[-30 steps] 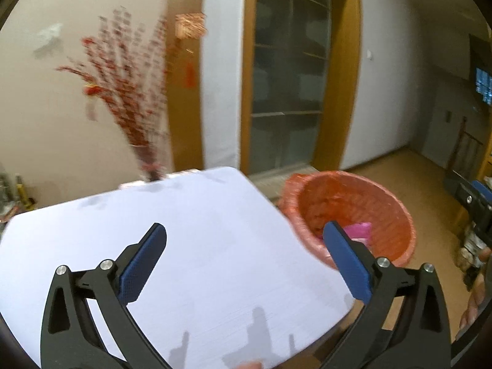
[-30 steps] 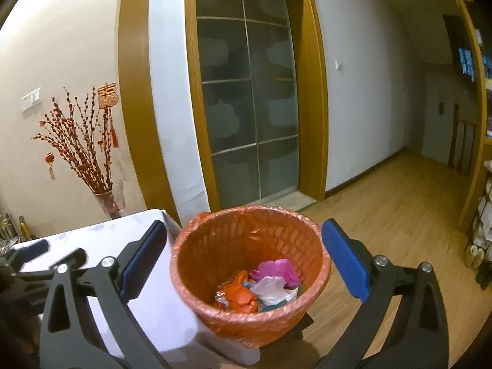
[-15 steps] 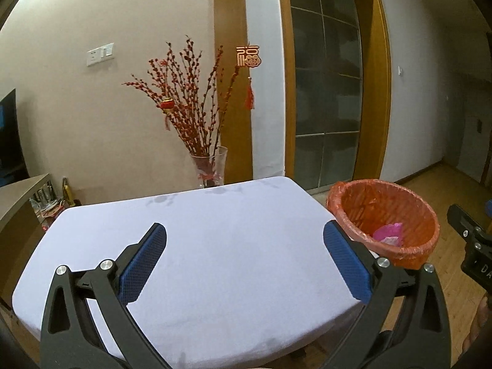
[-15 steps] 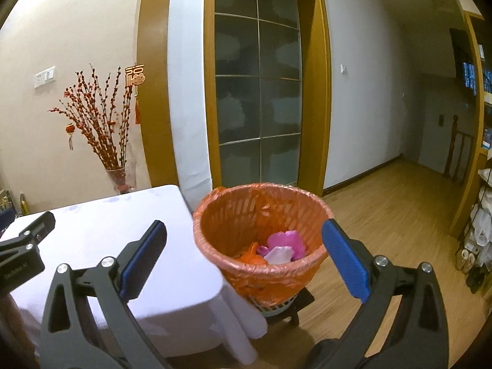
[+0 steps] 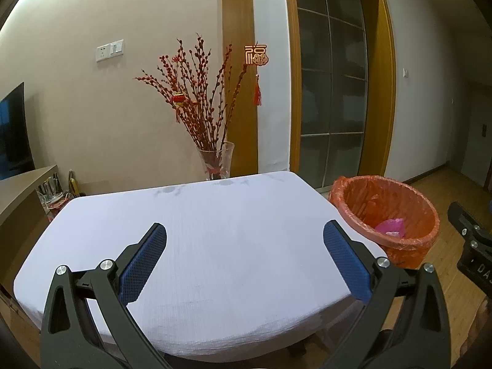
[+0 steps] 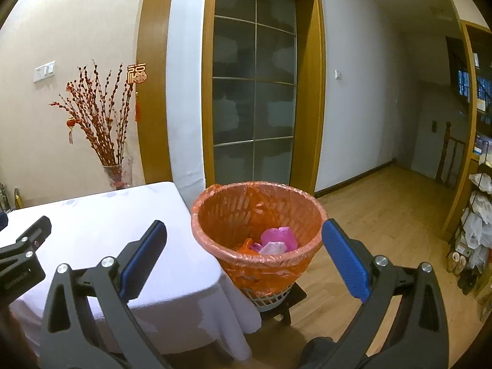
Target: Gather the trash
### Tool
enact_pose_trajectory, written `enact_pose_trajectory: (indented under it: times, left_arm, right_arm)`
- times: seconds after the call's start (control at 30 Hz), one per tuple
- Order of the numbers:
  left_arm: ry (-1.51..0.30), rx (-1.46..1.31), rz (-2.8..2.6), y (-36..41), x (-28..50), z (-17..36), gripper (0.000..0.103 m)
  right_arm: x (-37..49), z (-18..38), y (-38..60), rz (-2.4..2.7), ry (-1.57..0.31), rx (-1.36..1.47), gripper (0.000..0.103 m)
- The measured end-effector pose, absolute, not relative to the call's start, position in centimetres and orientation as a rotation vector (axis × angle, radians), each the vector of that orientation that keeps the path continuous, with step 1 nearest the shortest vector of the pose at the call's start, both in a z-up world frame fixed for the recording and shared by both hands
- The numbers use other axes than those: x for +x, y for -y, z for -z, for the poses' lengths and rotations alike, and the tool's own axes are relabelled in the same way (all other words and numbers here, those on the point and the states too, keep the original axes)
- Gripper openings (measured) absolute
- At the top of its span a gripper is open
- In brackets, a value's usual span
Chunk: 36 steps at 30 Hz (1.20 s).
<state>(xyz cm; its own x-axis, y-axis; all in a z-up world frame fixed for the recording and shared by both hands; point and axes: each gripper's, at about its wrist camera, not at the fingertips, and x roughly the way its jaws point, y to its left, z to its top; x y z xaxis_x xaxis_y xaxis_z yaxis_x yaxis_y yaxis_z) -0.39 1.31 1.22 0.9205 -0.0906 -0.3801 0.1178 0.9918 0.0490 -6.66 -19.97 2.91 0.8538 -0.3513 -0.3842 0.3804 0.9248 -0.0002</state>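
A waste bin lined with an orange bag (image 6: 258, 224) (image 5: 384, 215) stands on a small dark stool at the right end of the white-clothed table (image 5: 215, 240) (image 6: 107, 240). Pink, white and orange wrappers (image 6: 276, 241) lie inside it; a pink piece (image 5: 390, 225) shows in the left wrist view. My left gripper (image 5: 244, 261) hovers open over the bare cloth, holding nothing. My right gripper (image 6: 244, 258) is open and held back from the bin, which sits between its fingers in the view. No loose trash is visible on the table.
A glass vase of red branches (image 5: 215, 160) (image 6: 118, 175) stands behind the table's far edge. A wooden counter (image 5: 21, 190) lies at the left. Glass doors (image 6: 253, 107), wood floor (image 6: 384, 215) and a shoe rack (image 6: 473, 230) lie to the right.
Both grippers have drawn back and risen, so the table and bin look smaller and farther. The left view swung left from the bin to the whole tabletop. Both jaws stayed open.
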Motion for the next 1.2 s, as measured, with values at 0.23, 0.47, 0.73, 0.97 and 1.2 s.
enact_pose_trajectory:
  times: [0.23, 0.47, 0.73, 0.97, 1.2]
  left_arm:
    - [-0.374, 0.059, 0.112, -1.2, -1.1, -1.3, 0.101]
    - [-0.352, 0.055, 0.094, -1.5, -1.7, -1.6, 0.101]
    - [-0.354, 0.048, 0.082, -1.5, -1.8, -1.7, 0.101]
    - [-0.347, 0.042, 0.074, -1.6, -1.8, -1.8, 0.101]
    - [-0.349, 0.036, 0.068, -1.7, -1.7, -1.9, 0.101]
  right_arm:
    - [-7.1, -2.6, 19.9, 0.384, -0.396, 0.088, 0.099]
    - [-7.3, -2.3, 19.6, 0.373, -0.403, 0.095, 0.099]
    - [-7.3, -2.0, 19.4, 0.366, -0.418, 0.097, 0.099]
    - [-7.1, -2.0, 19.6, 0.362, -0.420, 0.098, 0.099]
    - [-7.0, -2.0, 19.4, 0.361, -0.423, 0.101, 0.099]
